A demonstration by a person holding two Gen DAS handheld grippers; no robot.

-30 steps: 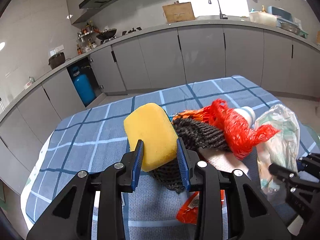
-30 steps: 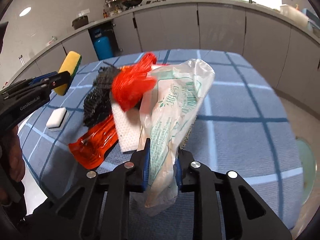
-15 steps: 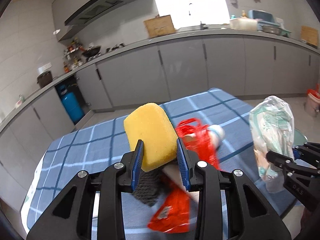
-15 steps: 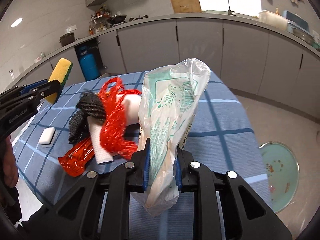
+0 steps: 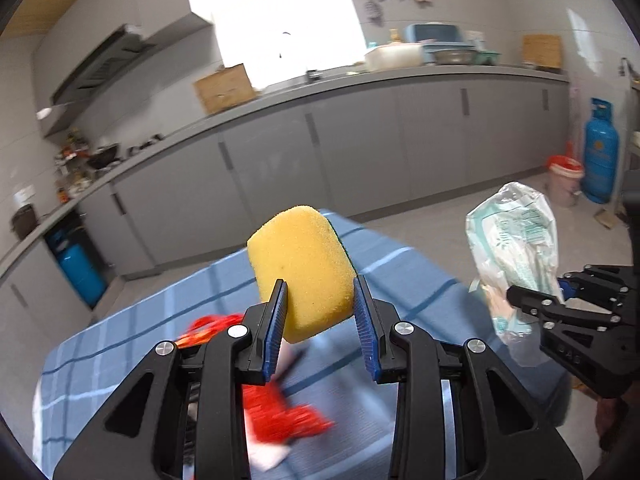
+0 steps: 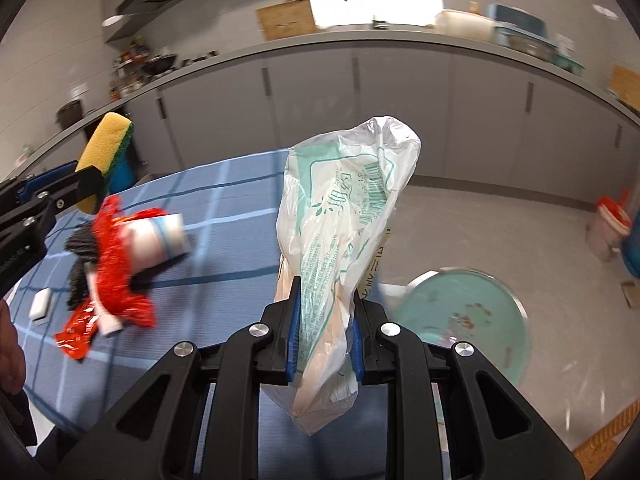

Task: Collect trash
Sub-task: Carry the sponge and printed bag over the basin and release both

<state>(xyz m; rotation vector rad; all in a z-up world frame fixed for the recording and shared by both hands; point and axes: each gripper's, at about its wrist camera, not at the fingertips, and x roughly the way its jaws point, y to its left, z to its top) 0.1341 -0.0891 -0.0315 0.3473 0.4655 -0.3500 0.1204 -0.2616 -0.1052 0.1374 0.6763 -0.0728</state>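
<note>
My left gripper (image 5: pixel 319 292) is shut on a yellow sponge (image 5: pixel 304 268) with a green scrub side, held up above the blue checked table (image 5: pixel 400 276). That sponge (image 6: pixel 105 148) shows at the left of the right wrist view too. A crumpled clear plastic bag (image 6: pixel 340 232) with green print stands pinched in my shut right gripper (image 6: pixel 323 320); the bag (image 5: pixel 516 240) is at the right of the left wrist view. On the table lie red mesh netting (image 6: pixel 114 264), a white cup (image 6: pixel 160 240), a black scrubber (image 6: pixel 80 256) and an orange wrapper (image 6: pixel 76 336).
A pale green round bin (image 6: pixel 464 320) stands on the floor beside the table's right edge. A small white block (image 6: pixel 42 306) lies near the table's left edge. Grey cabinets (image 6: pixel 400 108) run along the back. A bucket with a red rim (image 5: pixel 564 184) and a blue gas cylinder (image 5: pixel 600 152) stand far right.
Both grippers have swung to the right and a little up with their loads. The table trash has slid left and down in view; the floor, bin and bucket have come into sight.
</note>
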